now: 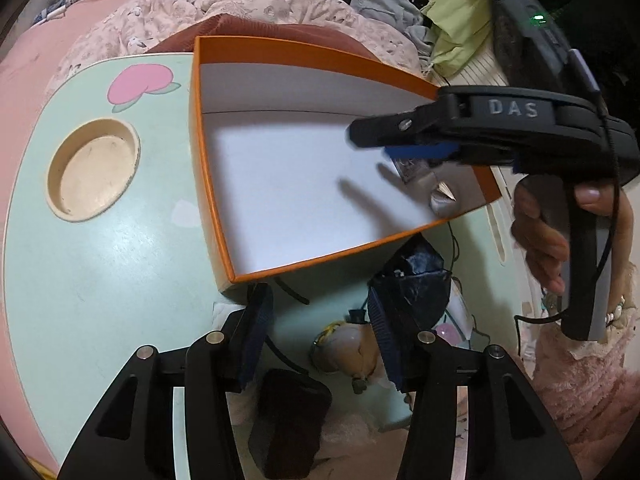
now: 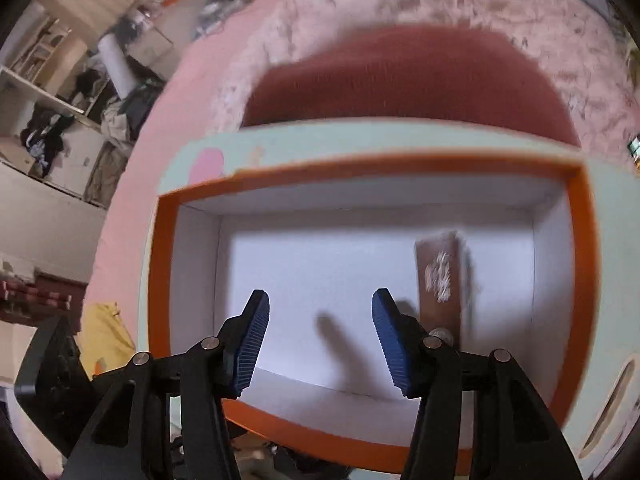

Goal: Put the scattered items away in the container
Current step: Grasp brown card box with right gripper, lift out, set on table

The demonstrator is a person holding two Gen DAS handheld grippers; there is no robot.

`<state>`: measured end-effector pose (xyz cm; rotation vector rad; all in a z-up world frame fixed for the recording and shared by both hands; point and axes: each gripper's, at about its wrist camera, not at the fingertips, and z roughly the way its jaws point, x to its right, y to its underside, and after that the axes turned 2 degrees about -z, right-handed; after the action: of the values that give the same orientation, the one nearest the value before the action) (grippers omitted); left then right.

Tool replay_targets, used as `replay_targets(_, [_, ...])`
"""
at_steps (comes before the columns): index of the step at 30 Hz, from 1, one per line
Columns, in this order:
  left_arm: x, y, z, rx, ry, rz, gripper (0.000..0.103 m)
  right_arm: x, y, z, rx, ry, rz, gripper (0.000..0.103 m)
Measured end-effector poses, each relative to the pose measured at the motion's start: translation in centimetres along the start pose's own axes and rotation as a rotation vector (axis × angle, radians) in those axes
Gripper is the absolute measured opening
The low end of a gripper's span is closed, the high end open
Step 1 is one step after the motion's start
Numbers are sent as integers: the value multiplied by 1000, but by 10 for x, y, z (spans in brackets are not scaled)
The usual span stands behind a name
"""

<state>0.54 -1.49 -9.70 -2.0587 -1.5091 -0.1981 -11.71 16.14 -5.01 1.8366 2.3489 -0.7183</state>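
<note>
Orange box [image 2: 580,280] sits on the mint desk [image 1: 100,260], open-topped, white inside. One item in it so far: a brown packet [image 2: 438,280] lying on the box floor toward its right wall. Right tool [image 2: 320,340] hangs over the box interior, fingers apart, nothing between them. Left tool [image 1: 316,340] is outside the box near its front corner, fingers apart and empty, over the leftovers: a dark wrapped bundle [image 1: 420,272], a small doll-like charm [image 1: 352,344], a dark brown block [image 1: 292,420]. Judged early: most items still to go.
</note>
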Motion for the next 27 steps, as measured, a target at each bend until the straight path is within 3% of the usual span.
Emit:
replay_targets(2, [-1, -1, -2, 1, 4, 1, 50, 0, -2, -18, 73, 109, -32, 53])
replay_targets(4, [-2, -2, -3, 1, 9, 1, 50, 4, -4, -33, 92, 149, -27, 53])
replay_targets(9, [-2, -2, -5, 6, 11, 1, 50, 21, -17, -41, 6, 212, -11, 53])
replay_targets(15, [-5, -6, -3, 13, 24, -10, 50, 18, -9, -4, -121, 305, -40, 53])
replay_targets(17, [-5, -8, -3, 13, 26, -11, 50, 9, -10, 3, -110, 351, -66, 55])
replay_targets(18, [-6, -9, -3, 13, 28, -12, 50, 4, -10, 2, -110, 263, -70, 54])
replay_targets(19, [-7, -9, -3, 13, 29, -12, 50, 2, -11, 3, -129, 94, -51, 51])
replay_targets(20, [-7, -9, -4, 14, 29, -14, 50, 5, -12, 6, -195, -160, 20, 43])
replay_targets(21, [-7, -9, -4, 14, 30, -15, 50, 7, -14, 4, -203, -228, 53, 41])
replay_targets(24, [-6, -8, -5, 20, 37, -15, 50, 2, -20, -18, -51, 110, -10, 41])
replay_targets(25, [-5, -7, -6, 22, 40, -14, 50, 2, -20, -22, -37, 165, -15, 41])
replay_targets(27, [-5, -8, -5, 22, 45, -12, 50, 4, -19, -23, -61, 128, -5, 41])
